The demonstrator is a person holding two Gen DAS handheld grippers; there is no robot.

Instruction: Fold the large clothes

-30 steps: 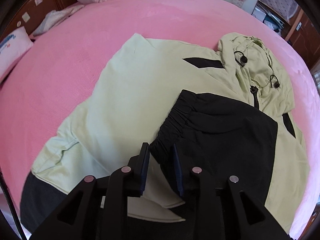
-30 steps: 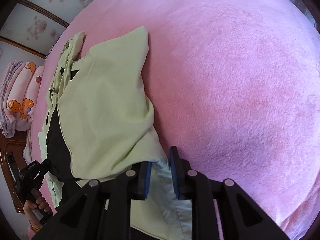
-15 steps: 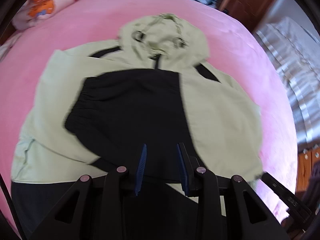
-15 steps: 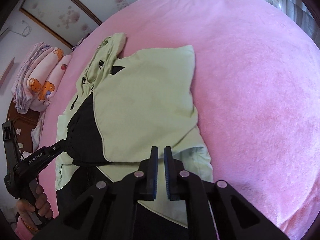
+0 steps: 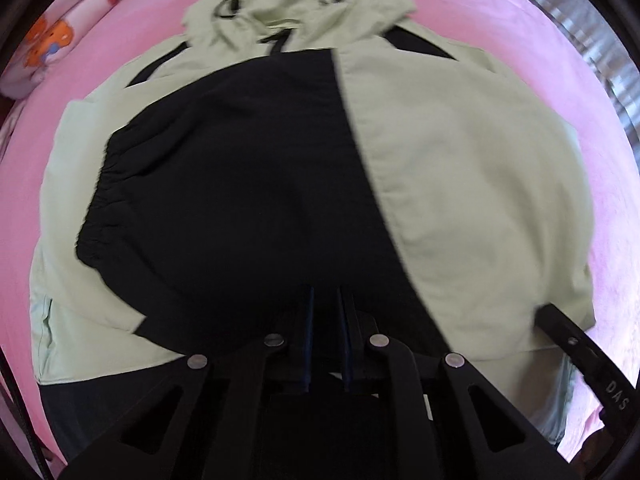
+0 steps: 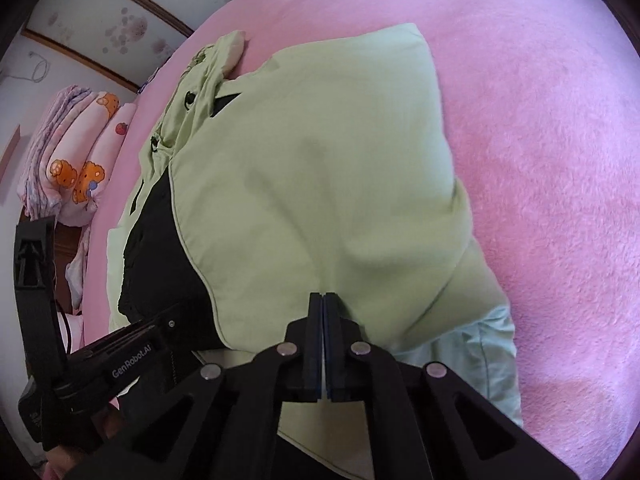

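1. My left gripper (image 5: 325, 300) pointed steeply down over the black sleeve (image 5: 224, 184) of the jacket (image 5: 472, 168). Its jaws had just been closing and stood near together, a thin gap left between the blue pads. The frame was blurred and the cloth dark there, so I could not tell whether fabric was pinched in them.
2. My right gripper (image 6: 322, 300) had its jaws pressed together, pad against pad, having just closed. The tips sat at the edge of a pale green fold; nothing showed between the pads, and whether they touched the cloth I could not tell.
3. In the right wrist view my left gripper appeared at the lower left, over the jacket's black part.
4. The jacket lay flat on the pink bed cover (image 6: 540, 128), both sleeves folded in across the body: black sleeve on top at the left wrist view's left, green panel overlapping it at the right.
5. Farther off, the hood (image 5: 304, 4) with its drawcord toggles lay at the far end.
6. Beyond that, folded quilts (image 6: 76, 168) with orange cartoon prints sat at the bed's far edge.
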